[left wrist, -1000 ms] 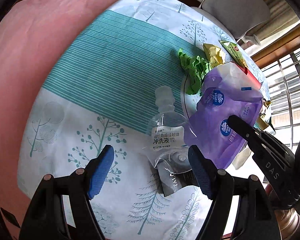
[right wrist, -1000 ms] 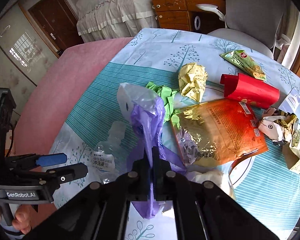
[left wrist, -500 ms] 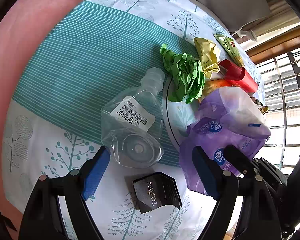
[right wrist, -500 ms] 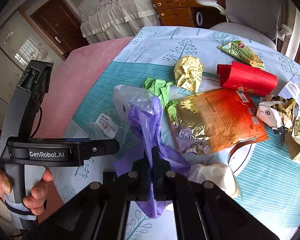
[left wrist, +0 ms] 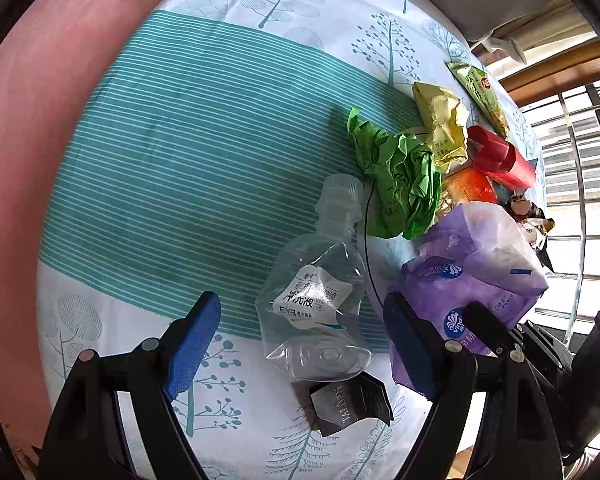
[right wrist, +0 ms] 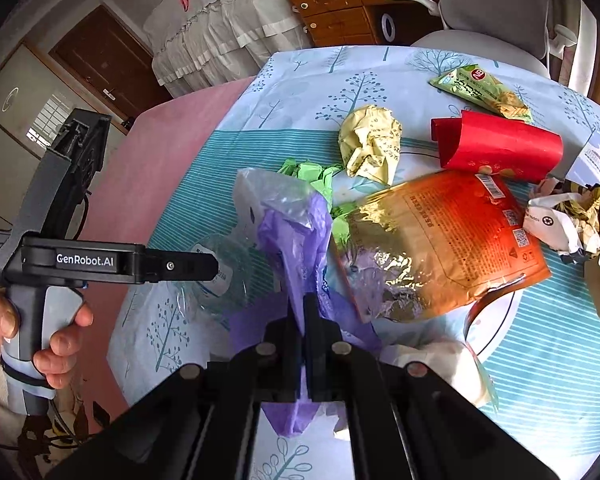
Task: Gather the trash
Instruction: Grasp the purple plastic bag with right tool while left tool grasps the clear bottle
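From the right wrist view the clear plastic bottle (right wrist: 220,268) is mostly hidden behind the left gripper's (left wrist: 300,332) black finger and the raised purple plastic bag (right wrist: 296,236), and its label cannot be read there. The left wrist view shows that bottle (left wrist: 320,292) whole: crushed, lying on the tree-patterned tablecloth (left wrist: 204,148) between the two blue pads (left wrist: 192,340), cap pointing away from the tool, with a small dark torn wrapper (left wrist: 352,404) just nearer than its base. Only the right wrist view shows the hand (right wrist: 56,340) on the left gripper's handle, plus an orange foil pouch (right wrist: 444,240), a red paper sleeve (right wrist: 500,148) and a crumpled yellow paper (right wrist: 372,144) beyond the right gripper (right wrist: 302,312). The crumpled green paper (left wrist: 400,184) shows fully only from the left wrist. The left gripper's jaws stand wide and have just been closing a little; the pads do not press the bottle. The right gripper is clamped tight on the purple bag, which stands up from its tips.
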`<state>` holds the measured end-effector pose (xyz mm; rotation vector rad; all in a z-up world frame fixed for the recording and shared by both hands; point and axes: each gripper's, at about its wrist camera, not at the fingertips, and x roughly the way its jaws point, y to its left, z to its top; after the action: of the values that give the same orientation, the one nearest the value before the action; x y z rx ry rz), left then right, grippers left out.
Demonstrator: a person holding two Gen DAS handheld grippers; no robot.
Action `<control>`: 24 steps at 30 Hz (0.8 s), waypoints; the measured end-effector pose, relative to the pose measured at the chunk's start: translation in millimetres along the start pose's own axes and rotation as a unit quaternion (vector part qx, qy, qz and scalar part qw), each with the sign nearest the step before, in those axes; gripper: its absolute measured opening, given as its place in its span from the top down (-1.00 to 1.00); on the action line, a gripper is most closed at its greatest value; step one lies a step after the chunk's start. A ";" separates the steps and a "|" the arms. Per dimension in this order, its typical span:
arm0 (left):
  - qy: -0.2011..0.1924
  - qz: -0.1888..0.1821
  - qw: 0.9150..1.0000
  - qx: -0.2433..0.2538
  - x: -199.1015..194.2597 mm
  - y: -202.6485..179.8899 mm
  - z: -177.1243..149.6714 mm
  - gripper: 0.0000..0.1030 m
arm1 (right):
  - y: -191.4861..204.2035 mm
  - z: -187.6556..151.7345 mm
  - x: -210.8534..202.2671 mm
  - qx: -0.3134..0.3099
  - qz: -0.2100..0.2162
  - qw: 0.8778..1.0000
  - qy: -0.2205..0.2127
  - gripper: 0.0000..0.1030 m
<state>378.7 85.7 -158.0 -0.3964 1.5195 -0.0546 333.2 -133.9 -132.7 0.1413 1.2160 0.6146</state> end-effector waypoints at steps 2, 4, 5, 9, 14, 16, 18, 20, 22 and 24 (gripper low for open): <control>0.017 0.008 1.000 0.014 8.6 -3.3 1.4 -0.12 | 1.4 -1.9 1.1 -0.001 0.000 1.000 0.001 0.98; 0.030 0.024 0.999 0.029 16.4 -7.5 -0.7 0.40 | 2.6 -3.9 1.2 -0.001 0.001 1.000 0.001 0.98; 0.030 0.027 0.999 0.035 17.6 -10.1 -3.3 0.40 | 3.4 -4.7 0.8 0.000 0.001 1.000 0.000 0.98; -0.008 0.040 0.998 0.048 4.8 -19.7 -21.6 0.54 | 6.4 -7.3 -5.9 0.006 -0.003 1.000 -0.010 0.98; -0.058 0.064 0.994 0.062 -25.2 -28.2 -64.0 0.57 | 15.7 -11.6 -28.1 0.013 -0.013 0.999 -0.042 0.99; -0.077 0.067 0.992 0.071 -42.5 -29.3 -84.9 0.57 | 21.5 -14.9 -43.3 0.019 -0.018 0.998 -0.062 0.99; -0.094 0.066 0.990 0.076 -62.4 -29.6 -105.3 0.57 | 28.3 -20.8 -59.4 0.027 -0.023 0.996 -0.083 0.99; -0.111 0.065 0.988 0.085 -81.8 -26.3 -126.8 0.57 | 36.5 -29.6 -75.4 0.040 -0.024 0.994 -0.102 0.99; -0.126 0.061 0.985 0.100 -100.1 -21.7 -150.4 0.57 | 47.6 -41.8 -91.2 0.051 -0.026 0.991 -0.119 0.99; -0.137 0.054 0.982 0.117 -113.6 -18.1 -171.9 0.57 | 61.1 -57.2 -105.0 0.060 -0.033 0.988 -0.135 0.99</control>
<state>207.5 62.9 -44.0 -0.1257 1.2426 -0.0880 237.0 -149.5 -40.2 0.2751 0.9907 0.4478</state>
